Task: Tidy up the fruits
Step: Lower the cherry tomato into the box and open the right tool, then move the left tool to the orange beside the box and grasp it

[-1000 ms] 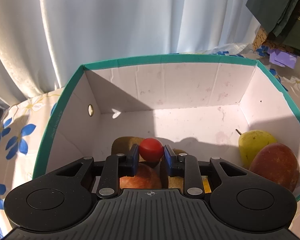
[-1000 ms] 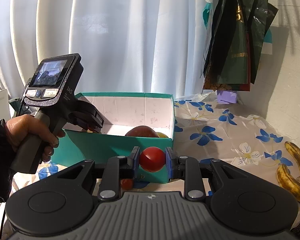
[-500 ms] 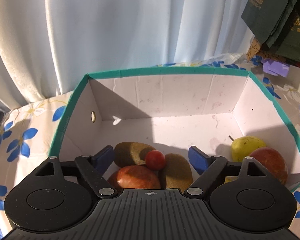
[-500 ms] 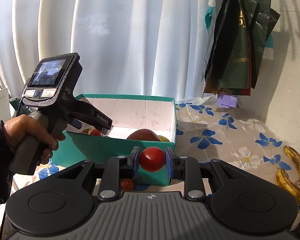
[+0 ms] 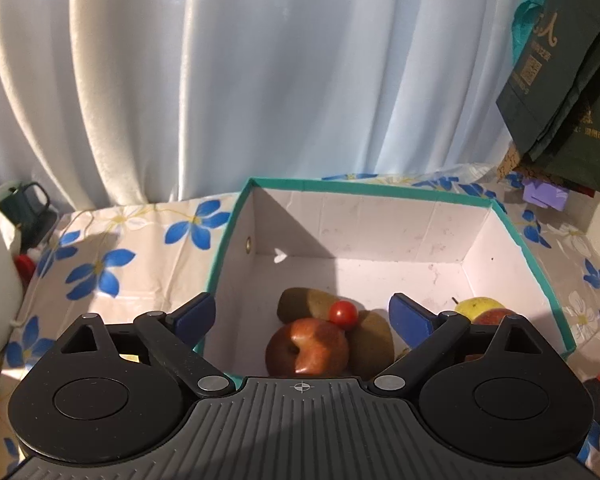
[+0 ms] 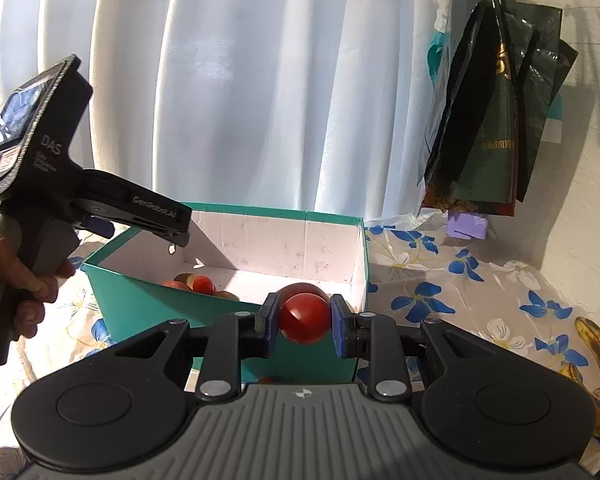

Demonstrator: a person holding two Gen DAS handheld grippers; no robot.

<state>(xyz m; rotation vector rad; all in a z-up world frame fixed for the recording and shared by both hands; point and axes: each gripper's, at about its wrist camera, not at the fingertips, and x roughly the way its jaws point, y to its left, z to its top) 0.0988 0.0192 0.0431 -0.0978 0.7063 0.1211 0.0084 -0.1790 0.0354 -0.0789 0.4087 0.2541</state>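
Note:
A teal box (image 5: 452, 196) with a white inside holds an apple (image 5: 306, 346), two kiwis (image 5: 300, 300), a small red tomato (image 5: 343, 314), a pear (image 5: 478, 304) and a reddish fruit behind the right finger. My left gripper (image 5: 303, 314) hangs above the box's near left corner. Its jaws are opening wide, with nothing between them. In the right wrist view the left gripper (image 6: 156, 216) sits over the box (image 6: 220, 316), held by a hand (image 6: 16, 280). My right gripper (image 6: 305, 320) is shut on a red tomato (image 6: 304, 318) in front of the box.
Two bananas (image 6: 596, 356) lie on the floral cloth (image 6: 460, 300) to the right. Another small red fruit (image 6: 268, 380) lies by the box's front wall. Dark bags (image 6: 496, 132) hang on the right wall. A white curtain is behind, and a green mug (image 5: 24, 204) stands far left.
My left gripper let go of the small tomato, which now rests on the fruit in the box. Its jaws spread wide and it drew back and up. The right gripper kept still.

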